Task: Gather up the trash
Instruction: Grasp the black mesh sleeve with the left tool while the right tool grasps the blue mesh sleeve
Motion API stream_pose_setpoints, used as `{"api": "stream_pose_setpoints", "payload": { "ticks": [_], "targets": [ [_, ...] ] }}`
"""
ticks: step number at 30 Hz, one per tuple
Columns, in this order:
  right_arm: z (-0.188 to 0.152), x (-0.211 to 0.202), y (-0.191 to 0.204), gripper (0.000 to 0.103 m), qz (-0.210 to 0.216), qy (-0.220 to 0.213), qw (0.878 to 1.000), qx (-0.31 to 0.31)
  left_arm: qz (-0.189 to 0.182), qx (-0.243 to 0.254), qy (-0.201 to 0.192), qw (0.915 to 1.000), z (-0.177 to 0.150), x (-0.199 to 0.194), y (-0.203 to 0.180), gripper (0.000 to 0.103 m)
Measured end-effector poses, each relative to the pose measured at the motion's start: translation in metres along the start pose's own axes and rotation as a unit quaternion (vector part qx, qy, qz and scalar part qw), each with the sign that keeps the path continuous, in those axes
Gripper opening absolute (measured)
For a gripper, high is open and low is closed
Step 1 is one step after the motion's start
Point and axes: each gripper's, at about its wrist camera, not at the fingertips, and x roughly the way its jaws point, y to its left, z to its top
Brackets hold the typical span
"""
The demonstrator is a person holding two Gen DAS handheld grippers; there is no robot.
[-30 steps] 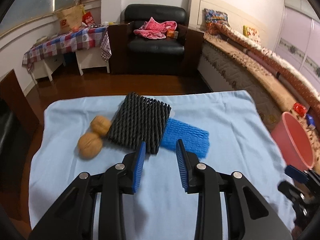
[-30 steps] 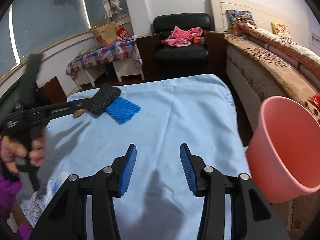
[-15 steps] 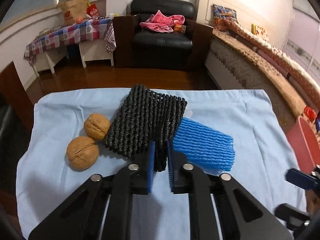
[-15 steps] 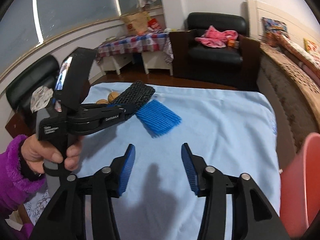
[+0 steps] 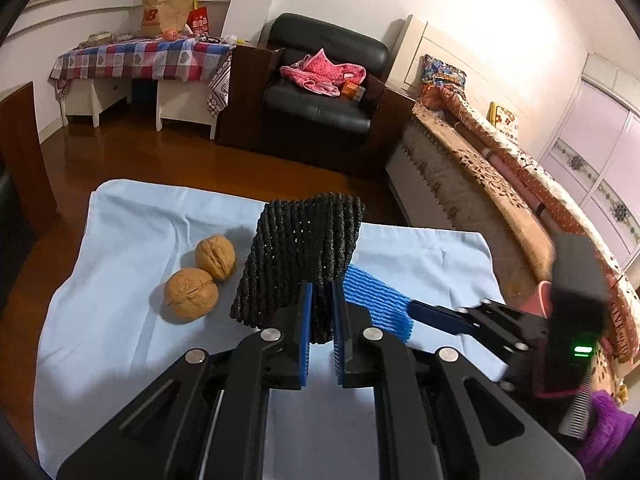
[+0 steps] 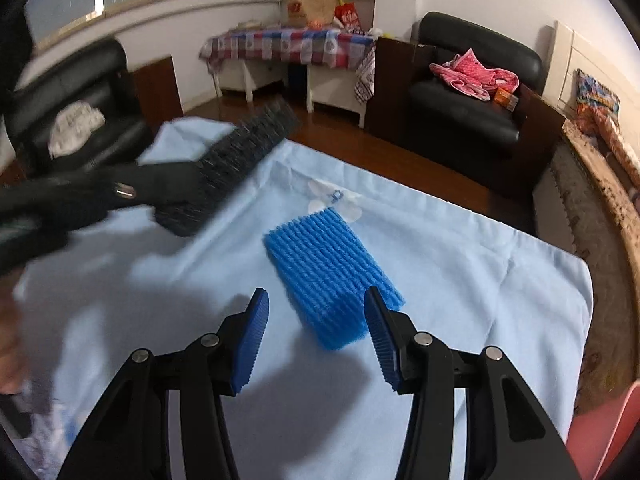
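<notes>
My left gripper (image 5: 320, 312) is shut on the near edge of a black foam net (image 5: 300, 260) and holds it lifted off the light blue cloth (image 5: 120, 240); the net shows blurred in the right wrist view (image 6: 236, 156). A blue foam net (image 6: 330, 268) lies flat on the cloth; it also shows in the left wrist view (image 5: 376, 304). My right gripper (image 6: 316, 328) is open, its fingers on either side of the blue net's near end, just above it. Two walnuts (image 5: 200, 280) lie left of the black net.
A pink bucket (image 5: 544, 296) stands off the table's right edge, partly hidden by my right gripper's body; its rim shows at the bottom right of the right wrist view (image 6: 616, 432). A bed (image 5: 500, 184) runs along the right. A black armchair (image 5: 320, 80) stands behind.
My left gripper shut on the black net and lifted it. My right gripper swung left across the cloth and came down over the blue net, still open.
</notes>
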Motion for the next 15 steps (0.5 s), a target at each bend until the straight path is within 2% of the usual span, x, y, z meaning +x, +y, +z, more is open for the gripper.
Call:
{"api": "stream_pose_setpoints", "payload": {
  "ticks": [2, 3, 4, 6, 9, 15],
  "targets": [
    [-0.002, 0.007, 0.002, 0.044, -0.009, 0.003, 1.000, -0.009, -0.002, -0.006, 0.001, 1.0000, -0.001, -0.003, 0.002, 0.009],
    [-0.003, 0.007, 0.003, 0.036, -0.015, 0.000, 1.000, -0.011, -0.004, -0.010, 0.001, 0.9999, -0.001, -0.004, 0.002, 0.009],
    [-0.003, 0.007, 0.002, 0.033, -0.018, -0.001, 1.000, -0.011, -0.005, -0.013, 0.002, 0.9999, -0.001, -0.005, 0.003, 0.009],
    [-0.004, 0.007, -0.002, 0.013, -0.024, -0.001, 1.000, 0.000, -0.004, -0.017, 0.003, 0.9998, 0.000, -0.006, 0.005, 0.009],
    [-0.008, -0.002, -0.014, 0.011, 0.003, -0.006, 0.999, 0.033, -0.004, -0.022, 0.004, 0.9998, -0.001, -0.008, 0.006, 0.009],
    [-0.024, -0.039, -0.030, 0.011, 0.031, -0.026, 0.996, 0.085, -0.008, -0.014, 0.008, 0.9998, -0.007, -0.014, -0.005, 0.009]
  ]
}}
